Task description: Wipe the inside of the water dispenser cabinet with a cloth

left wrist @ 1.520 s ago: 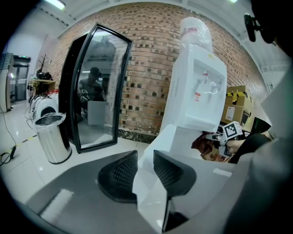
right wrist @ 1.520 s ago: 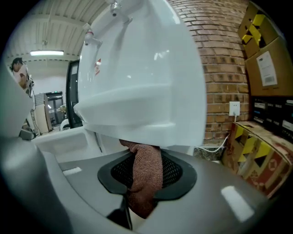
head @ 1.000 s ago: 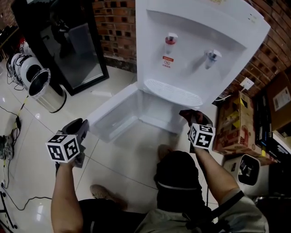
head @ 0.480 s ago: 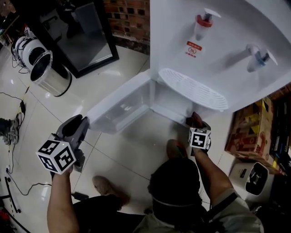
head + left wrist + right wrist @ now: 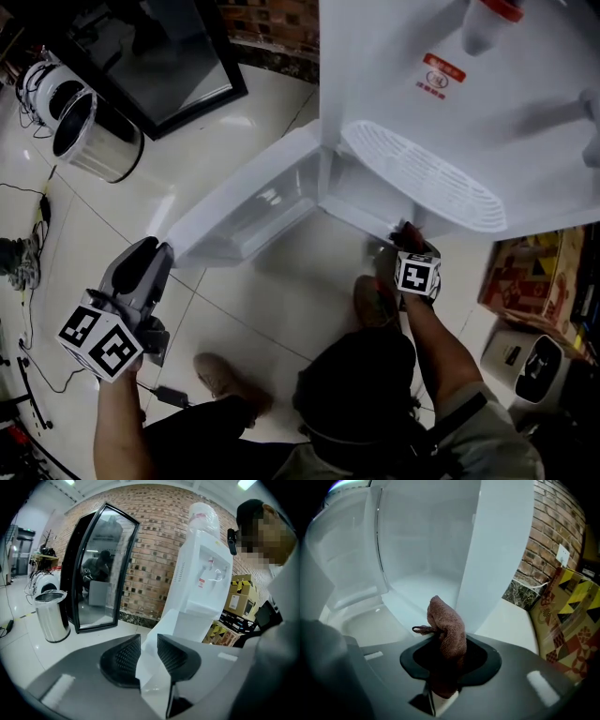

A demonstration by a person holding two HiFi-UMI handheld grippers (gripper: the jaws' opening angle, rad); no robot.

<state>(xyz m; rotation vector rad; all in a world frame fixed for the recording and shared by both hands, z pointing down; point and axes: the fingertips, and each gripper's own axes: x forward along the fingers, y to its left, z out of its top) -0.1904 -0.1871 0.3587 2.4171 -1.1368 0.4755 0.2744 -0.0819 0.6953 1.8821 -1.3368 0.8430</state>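
From the head view the water dispenser point(image 5: 412, 112) is cut off at the top, and its drip tray point(image 5: 422, 183) hides the inside of the cabinet point(image 5: 417, 564). A steel bin point(image 5: 89, 141) stands far left and cardboard boxes point(image 5: 530, 277) right; the left gripper point(image 5: 157, 251) has its jaws nearly closed on the free edge of the open cabinet door point(image 5: 248, 211). The right gripper point(image 5: 447, 660) clamps a bunched brown cloth point(image 5: 446, 630) in its jaws, the cloth's length running along them and pointing into the white cabinet, contact unclear.
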